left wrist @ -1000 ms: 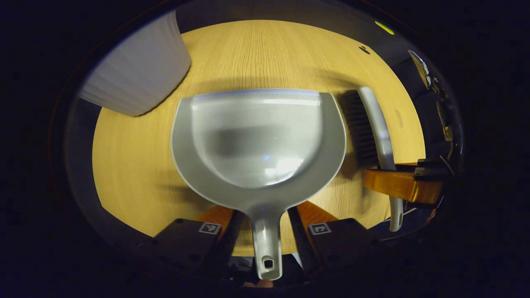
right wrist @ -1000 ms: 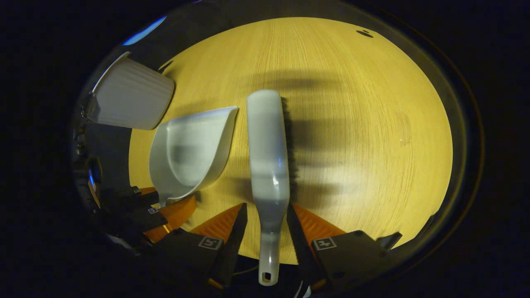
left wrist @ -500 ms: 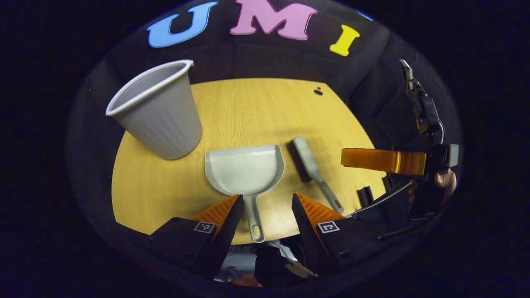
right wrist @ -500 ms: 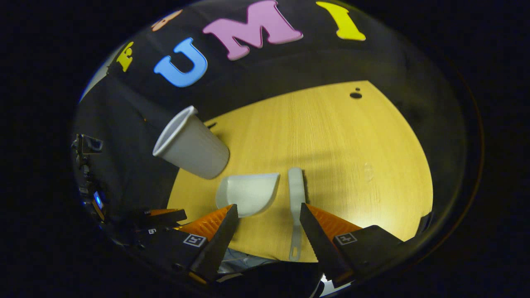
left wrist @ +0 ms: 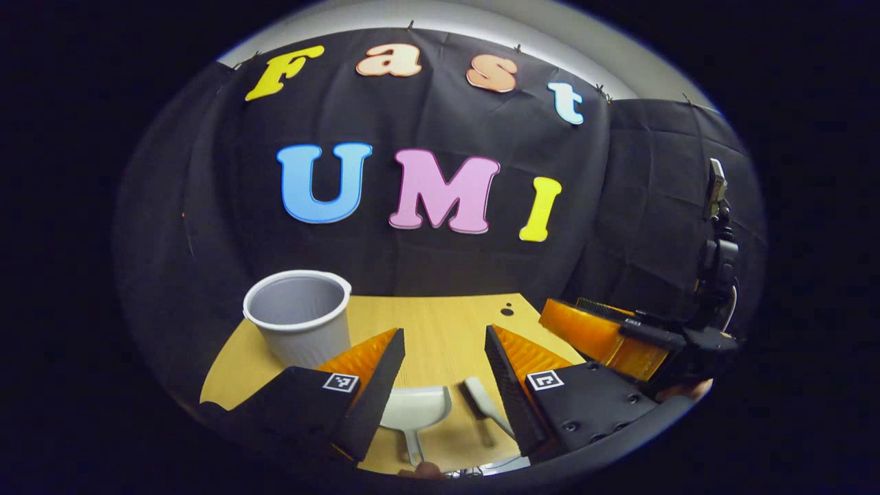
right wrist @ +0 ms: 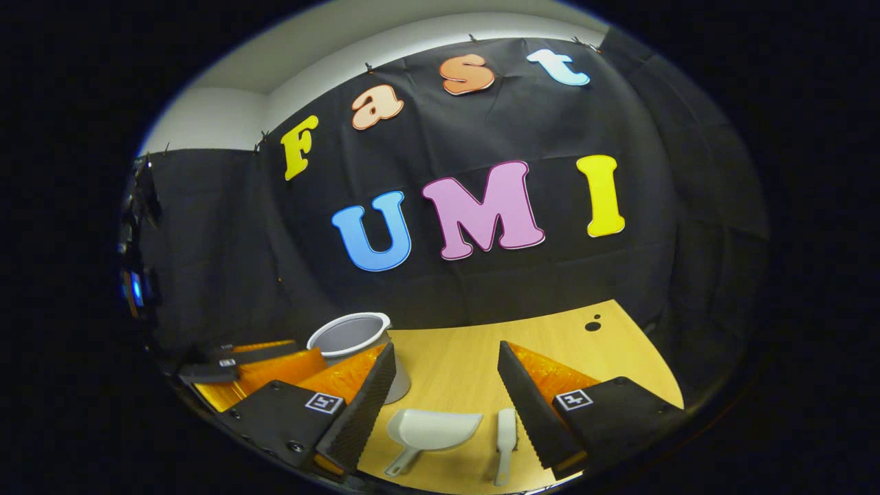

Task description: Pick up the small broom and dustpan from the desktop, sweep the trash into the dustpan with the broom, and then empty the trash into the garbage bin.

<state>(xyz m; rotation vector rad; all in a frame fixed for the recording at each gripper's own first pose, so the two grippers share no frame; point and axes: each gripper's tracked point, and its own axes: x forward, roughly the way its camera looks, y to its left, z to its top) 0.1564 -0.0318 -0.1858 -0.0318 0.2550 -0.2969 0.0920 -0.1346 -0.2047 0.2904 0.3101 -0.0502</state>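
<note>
While both grippers hang up in the air with nothing in them, the dustpan (right wrist: 433,427) and the small broom (right wrist: 505,440) lie flat on the desktop (right wrist: 467,357), close to its front edge. They lie side by side, near each other but not touching, and both handles point to the front edge.

The left gripper (left wrist: 443,357) has its fingers spread wide apart. The right gripper (right wrist: 447,371) is spread wide too. Neither one touches anything.

The dustpan looks like thin plastic, so I think it is light and stiff, and a bit slippery. Its thin handle is the best place to grab, because the scoop part is too wide for the fingers. The broom looks light too. Its back and handle are hard, but its bristles are soft and would bend, so the handle is the place to pinch it.

The garbage bin (left wrist: 300,326) is a ribbed cup that stands upright near the back left corner of the desktop. The bit of its inside that I can see looks empty. The dustpan's scoop looks empty as well. I cannot make out any trash on the desktop.
</note>
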